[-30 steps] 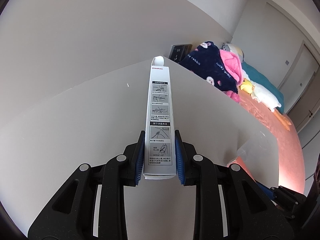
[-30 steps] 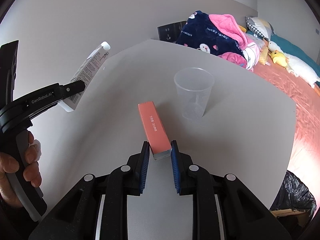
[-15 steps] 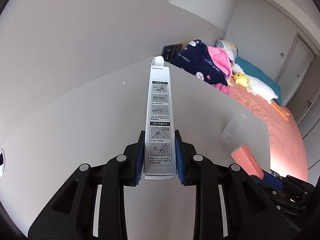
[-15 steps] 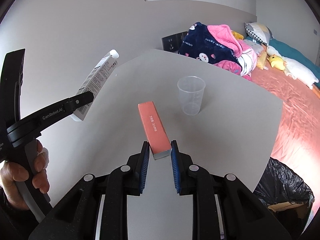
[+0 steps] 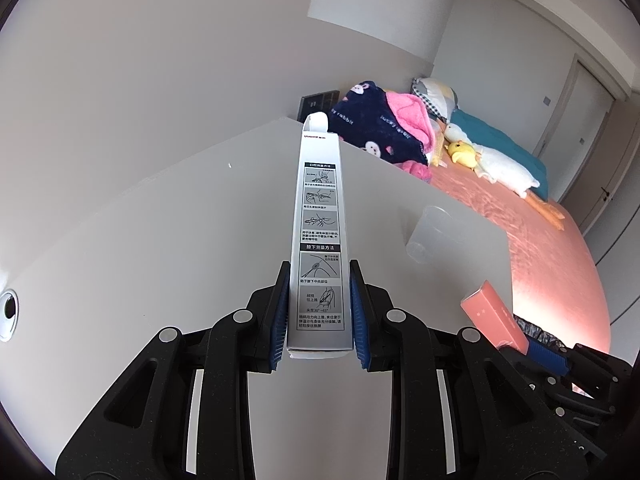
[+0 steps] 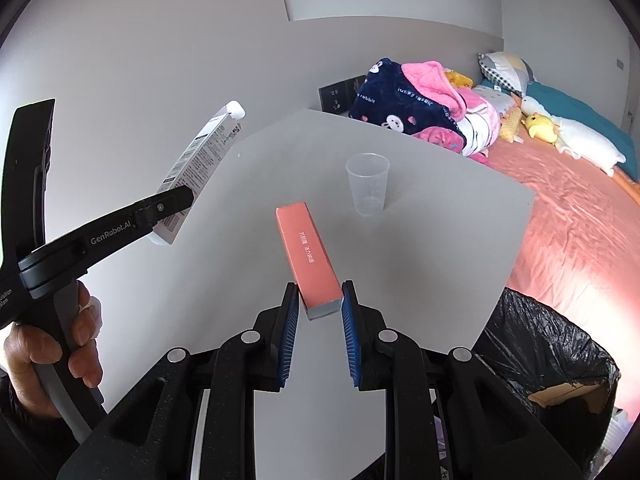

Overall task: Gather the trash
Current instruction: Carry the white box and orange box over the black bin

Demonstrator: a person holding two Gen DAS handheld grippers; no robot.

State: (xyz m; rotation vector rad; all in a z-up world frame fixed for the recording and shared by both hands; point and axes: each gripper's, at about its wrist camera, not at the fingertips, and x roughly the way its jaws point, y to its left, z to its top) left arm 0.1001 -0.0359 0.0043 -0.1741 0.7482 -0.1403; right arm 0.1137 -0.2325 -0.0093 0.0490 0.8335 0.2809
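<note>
My left gripper is shut on a long white box printed with black instruction drawings; the box juts forward above the grey table. The same box shows at the left of the right wrist view, clamped in the left gripper that a hand holds. My right gripper is shut on the near end of a salmon-pink box, lifted over the table. That pink box appears low right in the left wrist view. A clear plastic cup stands upright on the table beyond it.
A bin lined with a black bag, cardboard inside, sits off the table's right edge. Beyond lies a bed with a pink sheet, a heap of navy and pink clothes and plush toys. A round cable hole marks the table's left.
Both grippers have risen and drawn back with their boxes still held. The cup looks smaller and farther, and the black-bagged bin has come fully into the right wrist view.
</note>
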